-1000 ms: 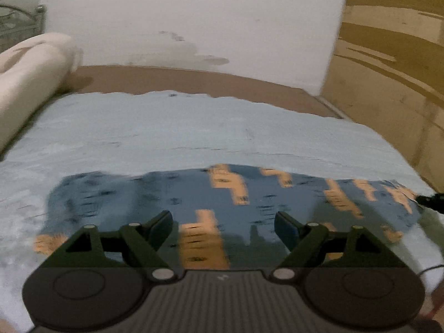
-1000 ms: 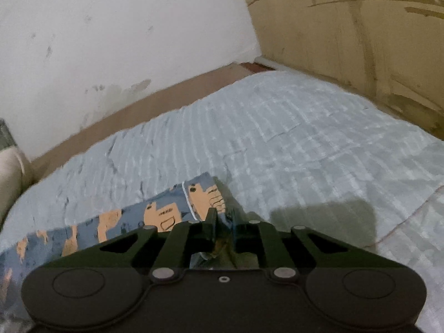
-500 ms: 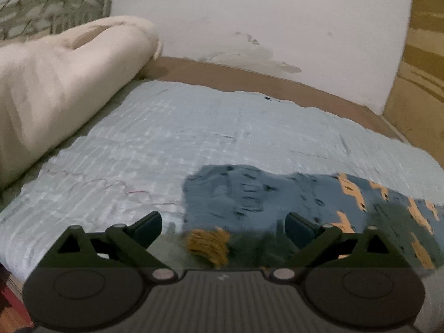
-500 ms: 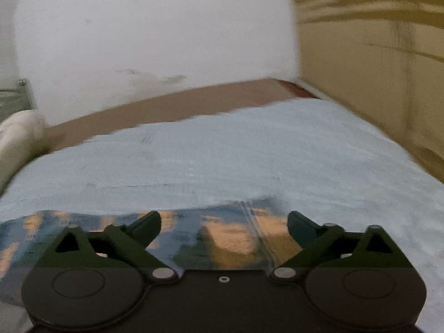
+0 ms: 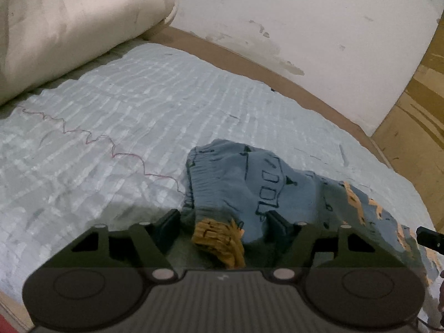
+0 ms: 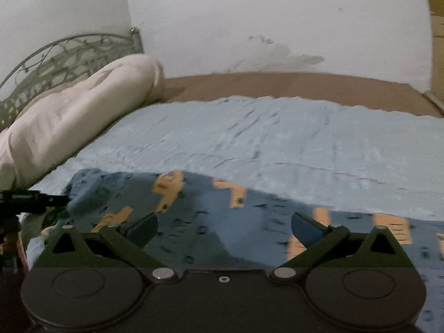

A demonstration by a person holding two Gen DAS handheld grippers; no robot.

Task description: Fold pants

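Now your right gripper (image 6: 223, 229) has let go of the pants (image 5: 263, 183) & hangs wide open over them on the bed (image 5: 125, 116), while your left gripper (image 5: 223, 222), jaws closing but not yet clenched, straddles the bunched end w/ orange patch, so next fold starts there.

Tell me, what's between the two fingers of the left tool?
In the left wrist view, a bunched end of the blue pants with an orange patch sits between the left tool's open fingers, which have just been closing.
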